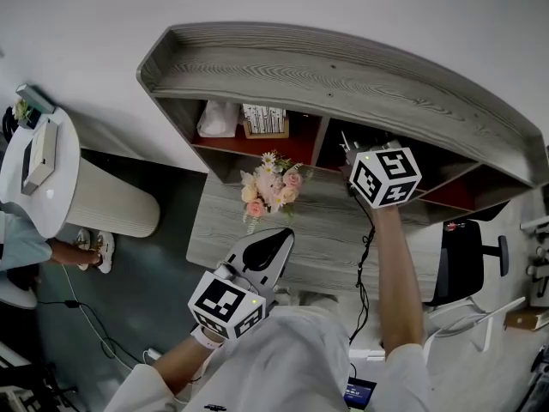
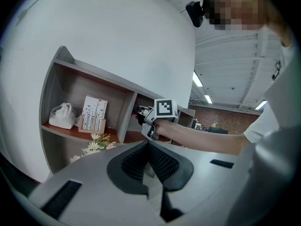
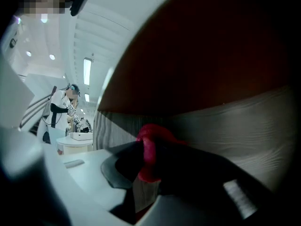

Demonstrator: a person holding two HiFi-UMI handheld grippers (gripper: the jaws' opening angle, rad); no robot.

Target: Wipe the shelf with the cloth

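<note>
The grey wooden shelf (image 1: 343,75) has dark red compartments. My right gripper (image 1: 353,157) reaches into the middle compartment, its marker cube just outside. In the right gripper view a red cloth (image 3: 149,152) is bunched between the jaws, and my right gripper (image 3: 146,160) is shut on it, close to the compartment's grey side wall (image 3: 235,126). The cloth is hidden in the head view. My left gripper (image 1: 268,249) hangs low near my body over the desk surface, jaws together and holding nothing. In the left gripper view the left gripper (image 2: 149,147) points toward the right gripper (image 2: 141,112).
A pink and white flower bunch (image 1: 270,187) stands on the desk surface (image 1: 326,247) below the shelf. A white bag (image 1: 218,120) and a printed card (image 1: 264,120) sit in the left compartment. A round white table (image 1: 51,204) is at left, a black chair (image 1: 463,260) at right.
</note>
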